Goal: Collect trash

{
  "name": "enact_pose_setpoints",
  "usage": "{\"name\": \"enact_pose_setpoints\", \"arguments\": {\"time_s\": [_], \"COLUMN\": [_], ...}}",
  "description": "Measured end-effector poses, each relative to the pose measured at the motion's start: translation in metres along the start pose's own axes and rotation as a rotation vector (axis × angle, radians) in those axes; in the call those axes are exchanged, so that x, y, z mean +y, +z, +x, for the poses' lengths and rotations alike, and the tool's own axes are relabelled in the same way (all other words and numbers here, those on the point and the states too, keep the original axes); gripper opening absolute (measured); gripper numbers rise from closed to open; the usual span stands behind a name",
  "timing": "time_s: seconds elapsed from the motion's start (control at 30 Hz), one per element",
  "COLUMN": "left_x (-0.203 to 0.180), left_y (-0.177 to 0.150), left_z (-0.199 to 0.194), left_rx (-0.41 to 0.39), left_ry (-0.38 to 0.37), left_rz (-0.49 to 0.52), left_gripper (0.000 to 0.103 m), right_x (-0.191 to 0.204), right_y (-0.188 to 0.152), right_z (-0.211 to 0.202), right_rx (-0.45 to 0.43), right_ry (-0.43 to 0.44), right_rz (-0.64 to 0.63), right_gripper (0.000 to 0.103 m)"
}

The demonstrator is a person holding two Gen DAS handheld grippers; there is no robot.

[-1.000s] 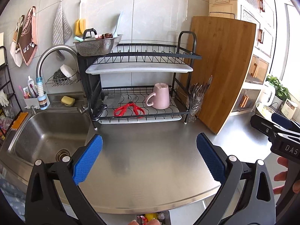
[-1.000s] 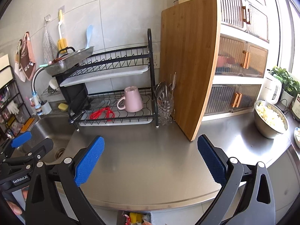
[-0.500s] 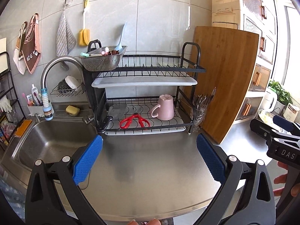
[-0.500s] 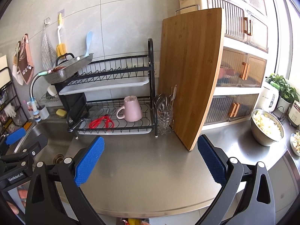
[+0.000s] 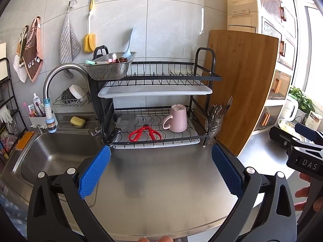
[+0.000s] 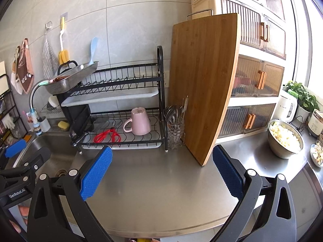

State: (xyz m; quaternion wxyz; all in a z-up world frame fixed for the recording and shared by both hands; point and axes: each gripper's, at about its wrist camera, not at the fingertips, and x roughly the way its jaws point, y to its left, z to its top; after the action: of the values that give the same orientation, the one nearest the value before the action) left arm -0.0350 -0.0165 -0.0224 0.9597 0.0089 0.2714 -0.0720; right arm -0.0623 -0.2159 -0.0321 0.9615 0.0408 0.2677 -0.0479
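Compared with 1 second back, both views have tilted up: the trash bin with the colourful wrappers that sat at the bottom edge under the counter has nearly dropped out of both views. Only a tiny yellow scrap [image 6: 142,240] of it shows at the very bottom of the right wrist view, too cut off to say what it is. The dish rack [image 5: 159,109] now sits lower and closer to centre in both views.

Left gripper [image 5: 160,170] has its jaws spread wide with nothing between the blue pads, and it's hovering over the bare steel counter [image 5: 161,191]. Right gripper [image 6: 162,169] is the same deal, jaws released and empty. Fingertips poke in at the bottom edge of the left view, mostly cut off.

Around it: sink [image 5: 50,157] on the left with a curved faucet [image 5: 60,74], a pink mug [image 5: 177,119] upside down and red scissors [image 5: 144,133] on the rack's lower tier, a metal colander [image 5: 109,67] up top. A big wooden cutting board [image 6: 203,84] leans upright just right of the rack, with a glass of cutlery [image 6: 175,129] between them. A steel bowl [image 6: 285,139] of chopped food sits further right, partly hiding the kettle area.
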Motion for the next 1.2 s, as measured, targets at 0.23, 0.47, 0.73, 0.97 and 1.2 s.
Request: {"name": "enact_pose_setpoints", "arguments": {"time_s": [0.23,0.47,0.73,0.97,1.2], "left_x": [0.0011,0.0005,-0.0006,-0.0016,-0.0026], "left_y": [-0.0012,-0.0012,-0.0013,-0.0003,-0.0006], "left_z": [0.0023,0.0012,-0.0002,-0.0002,0.0011], "left_rx": [0.005,0.003,0.001,-0.001,0.004], "left_ry": [0.004,0.006,0.014,0.015,0.013], "left_rz": [0.0,0.006,0.004,0.003,0.004], "left_gripper": [0.095,0.095,0.095,0.095,0.095], "right_x": [-0.0024,-0.0022,-0.0029,-0.005,-0.0058], "right_y": [0.001,0.0,-0.0002,0.0009,0.0011], "right_z": [0.0012,0.003,0.0041,0.005,0.0064], "right_rx": [0.002,0.007,0.008,0.01,0.014], "right_ry": [0.004,0.004,0.008,0.009,0.008], "right_rz": [0.006,0.007,0.008,0.01,0.01], "right_gripper": [0.1,0.1,0.1,0.1,0.1]}}
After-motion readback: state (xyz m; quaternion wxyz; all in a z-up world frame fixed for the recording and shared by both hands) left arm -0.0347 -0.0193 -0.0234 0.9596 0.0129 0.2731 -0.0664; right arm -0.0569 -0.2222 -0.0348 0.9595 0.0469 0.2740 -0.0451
